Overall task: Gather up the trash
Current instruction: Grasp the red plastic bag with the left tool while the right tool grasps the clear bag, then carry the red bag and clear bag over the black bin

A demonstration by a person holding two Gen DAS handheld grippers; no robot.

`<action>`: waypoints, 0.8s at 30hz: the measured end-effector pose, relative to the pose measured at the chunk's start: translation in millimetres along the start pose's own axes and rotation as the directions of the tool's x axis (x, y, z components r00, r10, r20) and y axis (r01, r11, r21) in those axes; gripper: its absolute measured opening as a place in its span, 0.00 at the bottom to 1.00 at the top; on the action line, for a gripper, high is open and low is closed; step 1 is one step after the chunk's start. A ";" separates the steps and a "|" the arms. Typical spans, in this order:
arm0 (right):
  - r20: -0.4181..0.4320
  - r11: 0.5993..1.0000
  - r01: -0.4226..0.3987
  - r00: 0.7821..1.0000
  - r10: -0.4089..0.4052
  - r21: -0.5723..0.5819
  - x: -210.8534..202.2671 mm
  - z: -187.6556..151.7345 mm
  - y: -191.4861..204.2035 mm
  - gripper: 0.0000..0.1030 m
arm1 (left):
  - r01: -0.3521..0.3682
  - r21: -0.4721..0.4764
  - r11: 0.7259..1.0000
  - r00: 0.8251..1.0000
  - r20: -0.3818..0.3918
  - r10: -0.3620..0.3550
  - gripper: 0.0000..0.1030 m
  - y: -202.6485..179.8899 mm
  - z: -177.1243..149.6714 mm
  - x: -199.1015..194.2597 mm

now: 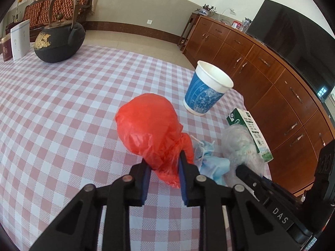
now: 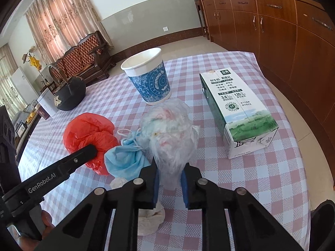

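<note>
My left gripper (image 1: 164,161) is shut on the tail of a crumpled red plastic bag (image 1: 150,129), which rests on the checked tablecloth. The red bag also shows in the right wrist view (image 2: 88,133). My right gripper (image 2: 169,170) is shut on the neck of a clear plastic bag (image 2: 171,131) stuffed with wrappers. Between the two bags lies a crumpled blue face mask (image 2: 125,159). A blue and white paper cup (image 2: 148,77) stands upright behind them. A green and white milk carton (image 2: 236,110) lies on its side at the right. A wad of white tissue (image 2: 150,219) lies under the right gripper.
A black cast-iron kettle (image 1: 59,41) and two boxes (image 1: 19,38) stand at the far left of the table (image 1: 62,104). A wooden sideboard (image 1: 272,87) with a television runs along the right. The table edge is just right of the carton.
</note>
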State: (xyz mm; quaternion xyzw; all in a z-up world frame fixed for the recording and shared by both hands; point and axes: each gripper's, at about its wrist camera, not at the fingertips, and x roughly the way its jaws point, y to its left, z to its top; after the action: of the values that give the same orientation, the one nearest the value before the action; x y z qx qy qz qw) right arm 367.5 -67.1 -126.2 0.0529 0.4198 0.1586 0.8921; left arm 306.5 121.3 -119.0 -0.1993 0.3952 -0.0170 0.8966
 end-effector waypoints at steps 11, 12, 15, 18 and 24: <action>0.077 1.000 -0.004 0.997 0.003 0.008 -68.8 -11.8 -5.2 0.18 | 0.022 0.086 0.996 0.996 0.086 -0.030 0.24 -24.0 -9.9 -65.8; 0.079 1.000 -0.001 0.997 0.000 0.011 -74.4 -13.7 -7.4 0.18 | 0.032 0.089 0.996 0.996 0.084 -0.039 0.24 -26.9 -13.2 -70.2; 0.092 1.000 0.009 0.996 -0.011 0.025 -95.9 -24.5 -14.8 0.18 | 0.051 0.114 0.992 0.996 0.072 -0.059 0.24 -41.0 -24.1 -78.0; 0.108 0.999 0.023 0.994 -0.028 0.045 -118.1 -37.4 -24.1 0.18 | 0.075 0.142 0.987 0.995 0.057 -0.084 0.24 -58.8 -36.4 -84.5; 0.134 0.993 0.061 0.988 -0.074 0.103 -161.9 -63.7 -54.5 0.18 | 0.144 0.212 0.967 0.988 0.020 -0.152 0.24 -105.0 -60.1 -94.4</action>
State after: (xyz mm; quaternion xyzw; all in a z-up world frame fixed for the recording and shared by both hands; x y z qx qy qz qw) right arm 235.1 -174.0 -60.9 0.0934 0.3662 0.1034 0.9200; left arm 212.0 21.7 -50.4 -0.1328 0.3591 -0.1218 0.9157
